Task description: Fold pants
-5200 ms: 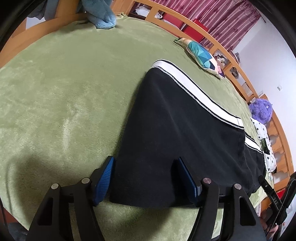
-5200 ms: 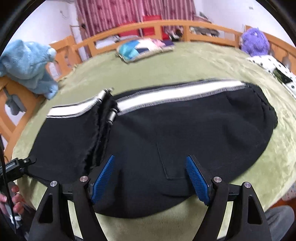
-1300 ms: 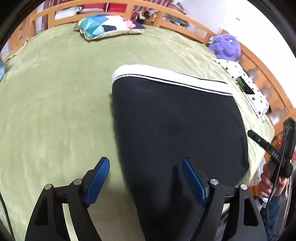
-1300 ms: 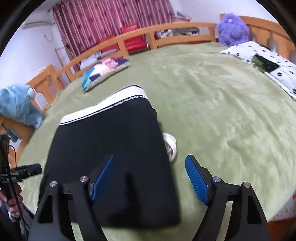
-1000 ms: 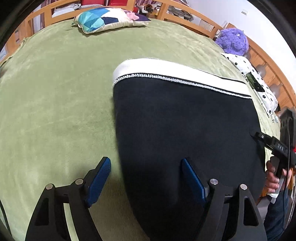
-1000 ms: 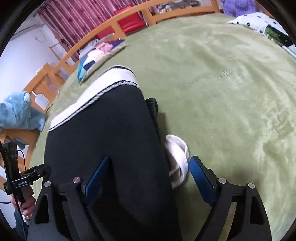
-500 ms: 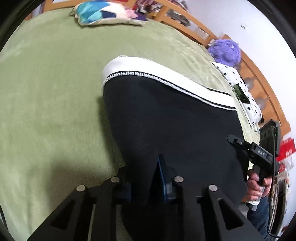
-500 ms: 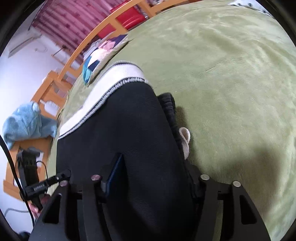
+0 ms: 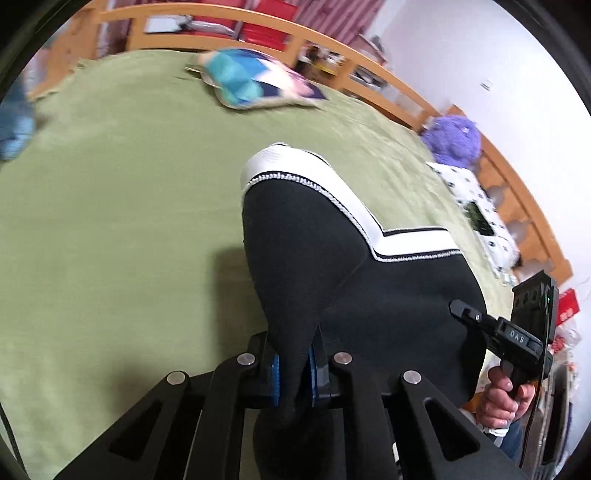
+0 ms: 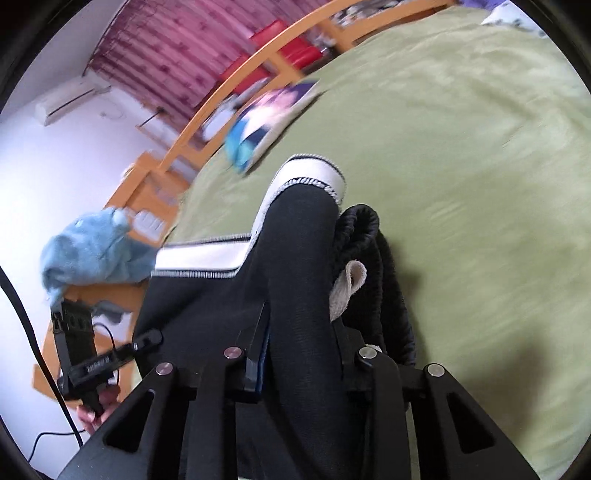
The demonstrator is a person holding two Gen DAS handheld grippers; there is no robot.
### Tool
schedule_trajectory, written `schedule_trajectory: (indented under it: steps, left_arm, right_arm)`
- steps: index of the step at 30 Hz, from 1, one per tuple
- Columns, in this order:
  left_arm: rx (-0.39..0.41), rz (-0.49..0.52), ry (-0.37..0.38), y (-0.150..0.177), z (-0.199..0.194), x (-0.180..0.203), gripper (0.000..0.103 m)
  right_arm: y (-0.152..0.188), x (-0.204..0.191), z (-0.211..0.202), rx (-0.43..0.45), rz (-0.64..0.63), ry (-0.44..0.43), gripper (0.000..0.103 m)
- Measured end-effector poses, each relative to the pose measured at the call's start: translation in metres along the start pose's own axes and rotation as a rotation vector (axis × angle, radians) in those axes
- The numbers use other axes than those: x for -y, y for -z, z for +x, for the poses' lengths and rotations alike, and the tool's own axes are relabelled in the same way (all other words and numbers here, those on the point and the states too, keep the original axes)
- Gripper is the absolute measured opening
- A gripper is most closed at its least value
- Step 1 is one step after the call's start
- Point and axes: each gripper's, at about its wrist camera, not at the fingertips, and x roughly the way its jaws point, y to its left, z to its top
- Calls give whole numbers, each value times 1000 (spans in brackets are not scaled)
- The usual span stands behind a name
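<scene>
The pants (image 9: 332, 266) lie on the bed (image 9: 110, 221), their near edge raised off it between the pads of the left gripper (image 9: 293, 373) and the right gripper (image 10: 299, 354). Behind the pants, a cushion (image 9: 251, 85) rests near the rail (image 9: 207, 18). To the right, a plush toy (image 9: 452, 138) sits behind a pillow (image 9: 476, 210). A phone (image 9: 479, 218) lies on the pillow.

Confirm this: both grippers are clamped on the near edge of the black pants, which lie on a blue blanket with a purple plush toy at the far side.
One detail is wrong: the blanket is green, not blue, as the left wrist view shows. The rest stands: the left gripper and right gripper have just closed their jaws on the black pants, and the purple plush toy sits at the far side.
</scene>
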Motion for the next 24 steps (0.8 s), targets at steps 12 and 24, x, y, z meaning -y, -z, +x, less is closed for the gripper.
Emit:
schedule_trajectory:
  steps: [12,24]
  left_arm:
    - [-68,44,-278,27,16,-80,40]
    - [4,135,-167,101,-37,-42,69]
  right_arm:
    - [16,-59,104,-95,-168,70,41]
    - [77,-115,24,45,-400,161,49]
